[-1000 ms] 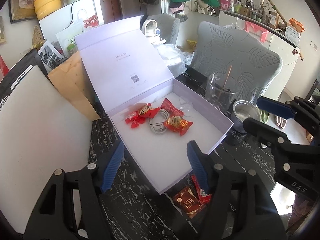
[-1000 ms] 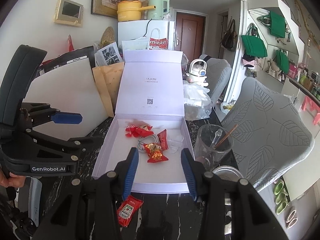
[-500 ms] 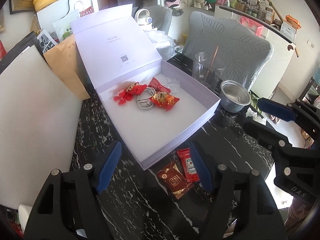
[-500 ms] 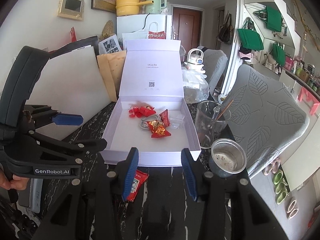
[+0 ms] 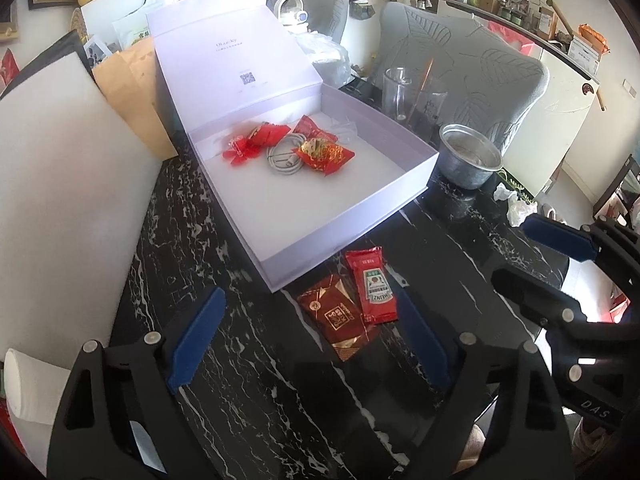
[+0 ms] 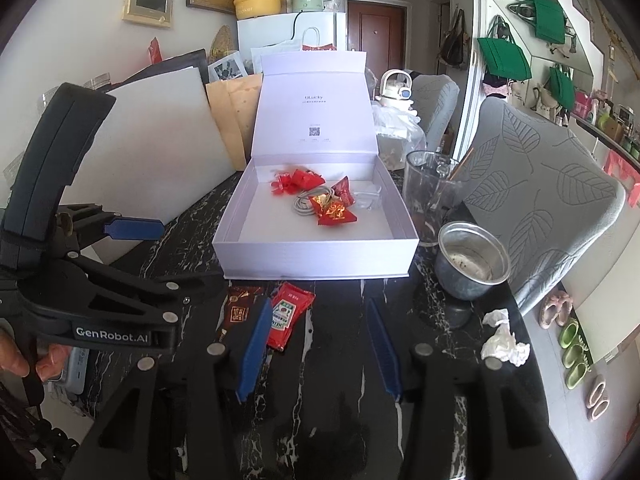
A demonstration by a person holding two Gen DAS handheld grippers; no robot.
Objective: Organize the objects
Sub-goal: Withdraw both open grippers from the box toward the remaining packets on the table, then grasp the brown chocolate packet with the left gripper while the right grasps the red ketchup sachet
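Observation:
An open white box with its lid up holds red candy packets and a coiled grey cable. In front of it on the black marble table lie a red ketchup sachet and a dark red packet. My left gripper is open and empty, just short of the two packets. My right gripper is open and empty, its left finger beside the ketchup sachet.
A metal cup and a glass beaker with sticks stand right of the box. Crumpled tissue lies near the right edge. A white board and brown envelopes lean at the left. A grey chair stands beyond the table.
Both grippers have drawn back from the box toward the table's near side. The two packets in front of the box have come fully into view.

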